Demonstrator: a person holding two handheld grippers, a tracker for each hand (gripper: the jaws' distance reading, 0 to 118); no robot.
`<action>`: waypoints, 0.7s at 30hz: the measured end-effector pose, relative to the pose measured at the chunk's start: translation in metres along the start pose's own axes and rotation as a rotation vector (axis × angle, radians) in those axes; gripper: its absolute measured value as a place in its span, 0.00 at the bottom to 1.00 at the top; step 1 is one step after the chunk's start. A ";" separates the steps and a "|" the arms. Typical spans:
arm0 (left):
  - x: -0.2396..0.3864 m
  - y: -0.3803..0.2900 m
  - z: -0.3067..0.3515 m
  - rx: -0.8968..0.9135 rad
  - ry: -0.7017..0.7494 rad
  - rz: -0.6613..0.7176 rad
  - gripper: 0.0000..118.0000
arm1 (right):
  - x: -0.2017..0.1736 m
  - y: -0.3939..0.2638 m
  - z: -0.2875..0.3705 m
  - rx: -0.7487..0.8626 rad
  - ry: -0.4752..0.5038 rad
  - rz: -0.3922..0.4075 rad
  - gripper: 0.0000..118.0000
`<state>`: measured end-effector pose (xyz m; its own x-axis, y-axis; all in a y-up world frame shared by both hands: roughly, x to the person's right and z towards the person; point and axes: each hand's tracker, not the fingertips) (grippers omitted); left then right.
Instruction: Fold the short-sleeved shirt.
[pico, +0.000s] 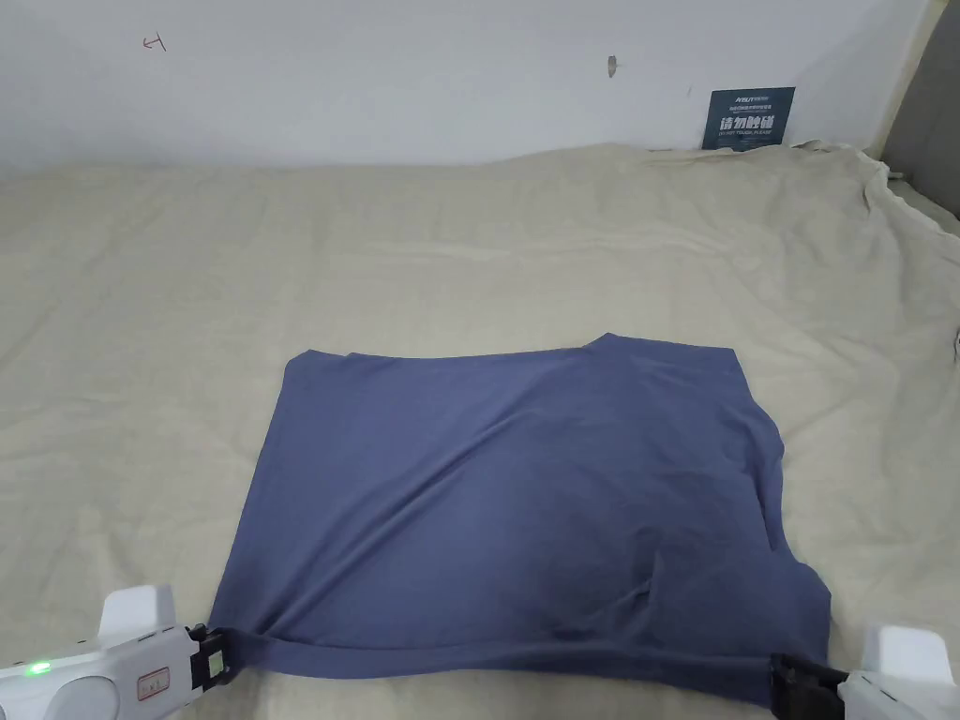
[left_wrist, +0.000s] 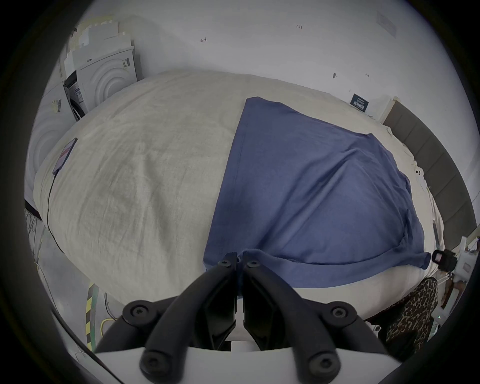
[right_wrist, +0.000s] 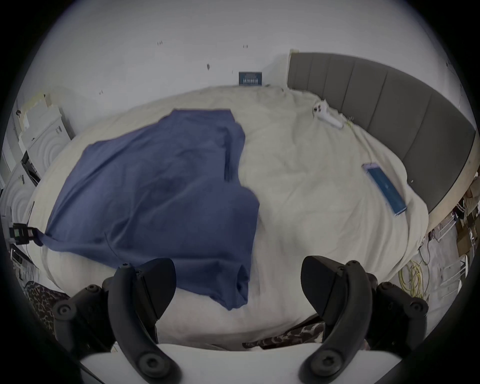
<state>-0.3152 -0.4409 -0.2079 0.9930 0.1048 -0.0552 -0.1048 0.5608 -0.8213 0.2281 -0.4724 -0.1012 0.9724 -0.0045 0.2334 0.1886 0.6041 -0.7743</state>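
Observation:
A blue short-sleeved shirt (pico: 525, 506) lies spread on the beige bed sheet (pico: 375, 253), folded into a rough rectangle with diagonal creases. My left gripper (pico: 220, 656) is at its near left corner, jaws shut on the hem; the left gripper view shows the shirt (left_wrist: 311, 194) pinched at the left gripper (left_wrist: 239, 259). My right gripper (pico: 783, 680) is at the near right corner. In the right gripper view the right gripper (right_wrist: 237, 267) has its jaws wide apart, with the shirt's (right_wrist: 155, 187) corner lying loose between them.
A phone (right_wrist: 384, 187) lies on the sheet to the right, and a white device (right_wrist: 327, 117) near the grey headboard (right_wrist: 389, 117). Another phone on a cable (left_wrist: 65, 156) sits at the bed's left edge. White foam boxes (left_wrist: 104, 72) stand beyond. A dark sign (pico: 747, 118) leans on the wall.

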 end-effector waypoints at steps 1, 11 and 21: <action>0.000 0.000 0.000 0.000 -0.001 0.001 0.01 | -0.001 -0.001 -0.003 -0.011 0.009 -0.003 0.84; -0.005 0.001 -0.002 -0.007 0.003 0.020 0.01 | -0.021 -0.006 -0.004 -0.063 0.075 0.039 0.06; -0.006 0.044 0.003 0.053 0.004 0.001 0.01 | -0.006 0.057 0.029 0.089 0.159 -0.010 0.06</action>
<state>-0.3260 -0.4150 -0.2419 0.9931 0.1019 -0.0583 -0.1083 0.6037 -0.7898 0.2295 -0.4151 -0.1296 0.9813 -0.1326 0.1392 0.1922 0.6718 -0.7153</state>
